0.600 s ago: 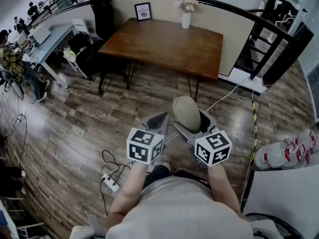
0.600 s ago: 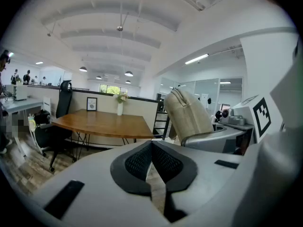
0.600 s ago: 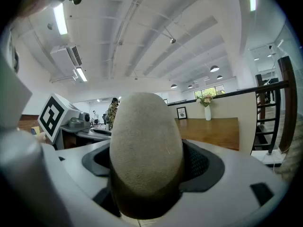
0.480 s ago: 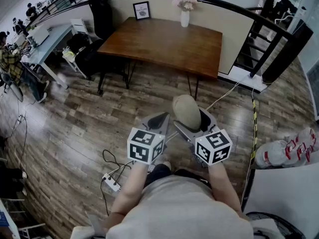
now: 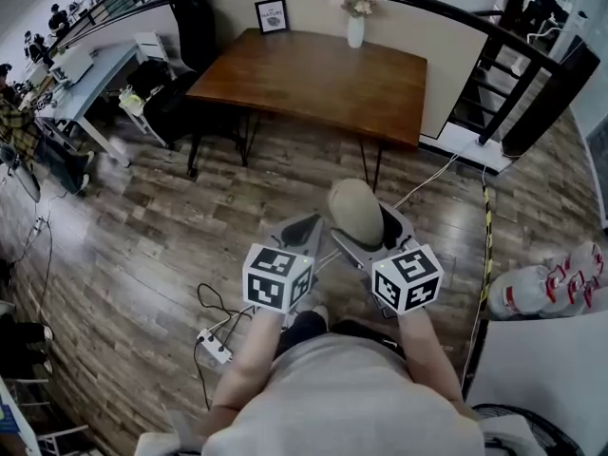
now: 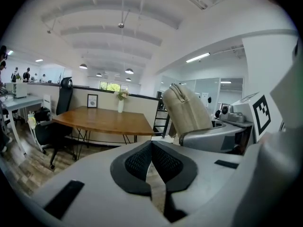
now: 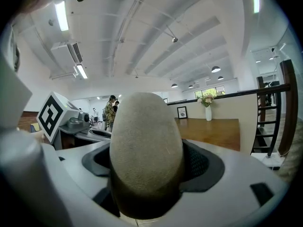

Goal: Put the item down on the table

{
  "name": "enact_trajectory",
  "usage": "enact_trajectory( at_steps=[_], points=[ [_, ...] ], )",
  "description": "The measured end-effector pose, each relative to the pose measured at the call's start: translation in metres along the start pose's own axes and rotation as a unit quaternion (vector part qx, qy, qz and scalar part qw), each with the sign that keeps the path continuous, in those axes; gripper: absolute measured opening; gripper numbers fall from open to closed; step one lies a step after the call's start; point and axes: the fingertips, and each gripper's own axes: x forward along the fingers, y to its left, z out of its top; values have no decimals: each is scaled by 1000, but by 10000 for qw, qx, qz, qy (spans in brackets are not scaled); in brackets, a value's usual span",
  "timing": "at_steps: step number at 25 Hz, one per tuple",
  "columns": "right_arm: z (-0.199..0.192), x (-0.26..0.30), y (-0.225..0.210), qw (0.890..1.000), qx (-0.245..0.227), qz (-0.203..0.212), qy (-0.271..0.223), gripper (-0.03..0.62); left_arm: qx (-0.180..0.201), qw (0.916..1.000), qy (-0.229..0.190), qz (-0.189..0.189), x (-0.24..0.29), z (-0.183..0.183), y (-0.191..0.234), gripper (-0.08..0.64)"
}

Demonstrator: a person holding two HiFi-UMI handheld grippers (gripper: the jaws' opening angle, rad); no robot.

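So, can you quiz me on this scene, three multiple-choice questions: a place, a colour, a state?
1. Where is the white vase? A) on the floor B) on the wooden table C) on a chair
2. What colour is the item in the right gripper? A) beige B) red C) blue
3. How do the jaws of the left gripper stand? A) wide open B) shut on the item C) shut, empty
Answers: 1 B, it stands beside the picture frame; 2 A, its fabric is beige; 3 C, the pads meet, nothing between.
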Motion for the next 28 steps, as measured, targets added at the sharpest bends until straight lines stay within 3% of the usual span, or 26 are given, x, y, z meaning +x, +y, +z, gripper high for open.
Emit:
enact_trajectory(
  at_steps=[5,14,18,28],
  points=[
    [6,10,2,9997,193,121,-86,417,-5,10000,10,-61,3,2,9,6],
    [4,29,-13,9995,290,-146,-61,417,-46,9999,-8,-112,6,5,37,6],
    [-2,41,-15,9990,410,-189,-61,417,-203,9995,-253,27,8,12,54,6],
    [0,93,-50,9984,545,-163,-75,417,-377,9983,-355,277,42,26,106,8]
  ],
)
